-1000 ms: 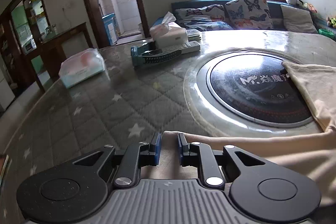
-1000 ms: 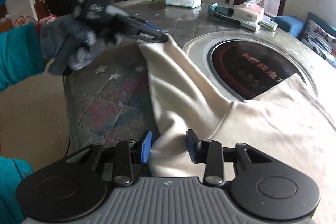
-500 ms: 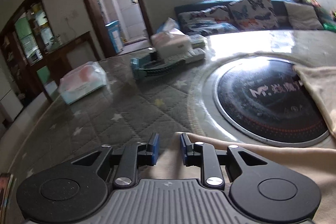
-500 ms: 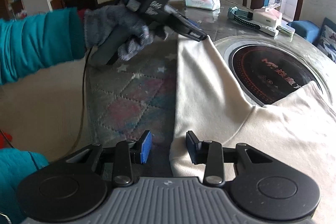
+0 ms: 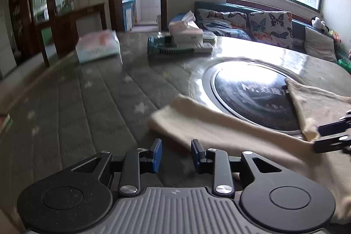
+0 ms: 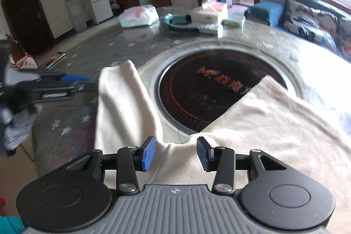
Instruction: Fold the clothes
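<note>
As both sets of jaws spread, the cream garment (image 6: 258,124) is let go and lies flat on the counter (image 5: 72,115), partly draped over the round black hob plate (image 6: 210,93) set into it. The left gripper (image 5: 176,155) has its jaws opening, and nothing sits between the blue pads now; the sleeve (image 5: 197,122) rests just beyond and to the right of them. The right gripper (image 6: 175,152) is opening too, its pads standing clear on either side of the cloth at the fold between sleeve and body, not pinching it.

That reads as a release: the sleeve looks laid out straight, stretching away toward the far left, its cuff near the hob's rim. My guess is the spreading step is done and the next fold wants a fresh grip.

Compared with a second ago, big difference! Back then the left pads were nearly closed with the sleeve's edge right between them, and the right jaws straddled the cloth more narrowly. Now the left gripper has pulled back and swung left, so the sleeve end lies free ahead of it. In the right view, the person's gloved hand (image 6: 15,124) carrying the left gripper has dropped from high over the cuff to the left edge, blurred with motion. The tissue packs and the teal item at the far side are unmoved.
</note>
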A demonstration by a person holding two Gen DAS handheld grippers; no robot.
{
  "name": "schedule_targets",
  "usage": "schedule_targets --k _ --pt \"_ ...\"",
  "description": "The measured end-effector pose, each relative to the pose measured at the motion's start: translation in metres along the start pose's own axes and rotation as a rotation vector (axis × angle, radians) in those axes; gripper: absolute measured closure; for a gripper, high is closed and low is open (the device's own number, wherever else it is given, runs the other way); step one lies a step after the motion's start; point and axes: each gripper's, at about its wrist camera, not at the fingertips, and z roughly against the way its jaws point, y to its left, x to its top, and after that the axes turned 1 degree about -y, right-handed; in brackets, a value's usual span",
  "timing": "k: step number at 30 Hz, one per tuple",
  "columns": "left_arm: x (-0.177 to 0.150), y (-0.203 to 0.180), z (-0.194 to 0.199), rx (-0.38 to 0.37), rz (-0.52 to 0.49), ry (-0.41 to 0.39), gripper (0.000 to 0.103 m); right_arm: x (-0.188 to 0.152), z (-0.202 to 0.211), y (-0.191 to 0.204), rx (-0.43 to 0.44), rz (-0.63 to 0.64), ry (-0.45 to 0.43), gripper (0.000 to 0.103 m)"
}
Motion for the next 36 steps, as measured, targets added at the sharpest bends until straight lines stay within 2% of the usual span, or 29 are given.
schedule_targets --k 4,6,10,12,15,19,25,31,33,34,36 --pt "-0.004 -0.001 0.001 -0.013 0.044 0.021 0.071 -0.003 -0.007 0.004 0.013 0.03 -0.003 0.052" --pt "-0.005 0.0 -0.001 -0.014 0.063 0.028 0.071 -0.003 -0.007 0.008 0.009 0.057 -0.008 0.052" --pt "-0.004 0.003 -0.006 -0.016 0.118 0.044 0.071 0.0 0.001 -0.001 0.002 0.008 -0.049 0.053" --pt "-0.002 0.003 -0.008 -0.016 0.143 0.046 0.071 0.001 -0.003 -0.003 -0.007 -0.011 -0.039 0.053" --pt "-0.001 0.002 -0.01 -0.015 0.163 0.046 0.071 0.002 -0.013 -0.002 0.029 -0.002 -0.003 0.053" --pt "-0.001 -0.002 -0.011 -0.024 0.162 0.046 0.071 0.008 -0.011 -0.001 0.033 0.026 -0.018 0.054" --pt "0.002 -0.006 -0.015 -0.02 0.172 0.038 0.071 0.016 -0.006 -0.016 0.021 -0.05 -0.044 0.054" --pt "0.005 -0.004 -0.021 0.021 0.213 0.02 0.074 0.015 0.006 -0.006 0.008 0.001 -0.079 0.054" --pt "0.006 -0.004 -0.023 0.04 0.226 0.018 0.081 0.016 0.011 -0.002 0.002 0.018 -0.09 0.055" --pt "0.007 -0.004 -0.024 0.052 0.225 0.016 0.093 0.016 0.014 0.001 0.0 0.026 -0.096 0.056" --pt "0.007 -0.003 -0.024 0.063 0.237 0.012 0.097 0.016 0.02 0.003 -0.002 0.029 -0.106 0.061"
